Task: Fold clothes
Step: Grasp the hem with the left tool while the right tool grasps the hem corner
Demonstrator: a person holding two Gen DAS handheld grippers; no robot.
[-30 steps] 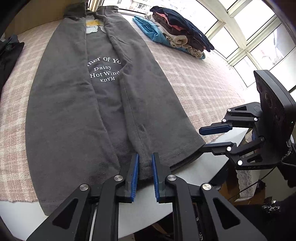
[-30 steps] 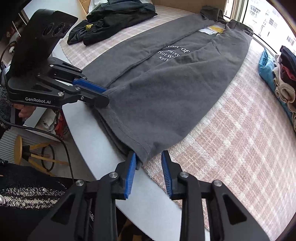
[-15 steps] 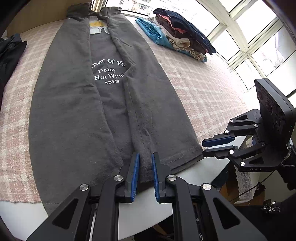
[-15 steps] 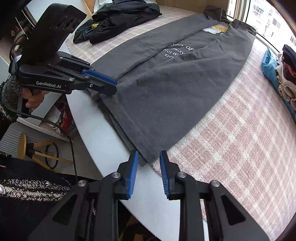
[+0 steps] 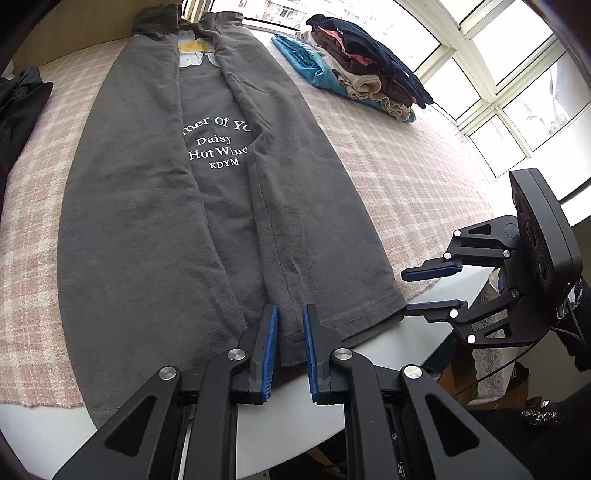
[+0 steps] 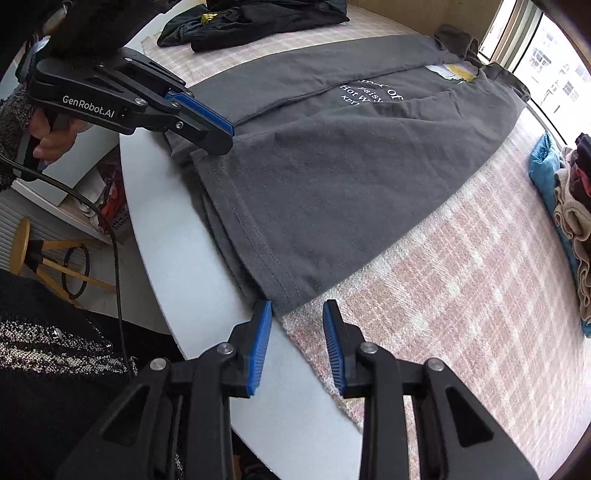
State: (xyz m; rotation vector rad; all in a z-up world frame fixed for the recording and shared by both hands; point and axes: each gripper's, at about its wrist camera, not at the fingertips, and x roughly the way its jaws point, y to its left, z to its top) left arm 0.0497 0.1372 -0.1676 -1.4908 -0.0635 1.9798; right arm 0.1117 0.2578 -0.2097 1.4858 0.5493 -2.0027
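Dark grey T-shirt (image 5: pixel 147 221) laid lengthwise on a round white surface (image 6: pixel 177 258) covered by a pink plaid cloth (image 6: pixel 461 277), hem at the near edge, collar toward the windows (image 5: pixel 498 55). Both long sides already folded inward, leaving a narrow strip of white lettering bare down the middle. Judged about halfway through this garment: side folds done, end-to-end folds from hem to collar not yet made. Beside the shirt, a neat pile of folded clothes (image 5: pixel 362 66); on the opposite side, crumpled dark clothes (image 6: pixel 258 18), probably waiting their turn.

Left tongs (image 5: pixel 290 308) at the middle of the hem, only a narrow gap between the blue pads, with the seam of the right-hand flap lying in that gap. Cannot tell whether the cloth is pinched or merely underneath. Right tongs (image 6: pixel 298 303) parted moderately, holding nothing, poised just short of the shirt's near right hem corner.

Shown only by the left wrist view: the full length of the shirt, both flaps, the readable print, the whole folded pile, and the right tongs side-on beside the hem corner. Shown only by the right wrist view: the stacked layers at the hem edge, the left tongs from the side with tips resting at the hem, the hand (image 6: pixel 51 140) gripping their handle, and a wooden stool (image 6: pixel 26 247) on the floor below the surface.
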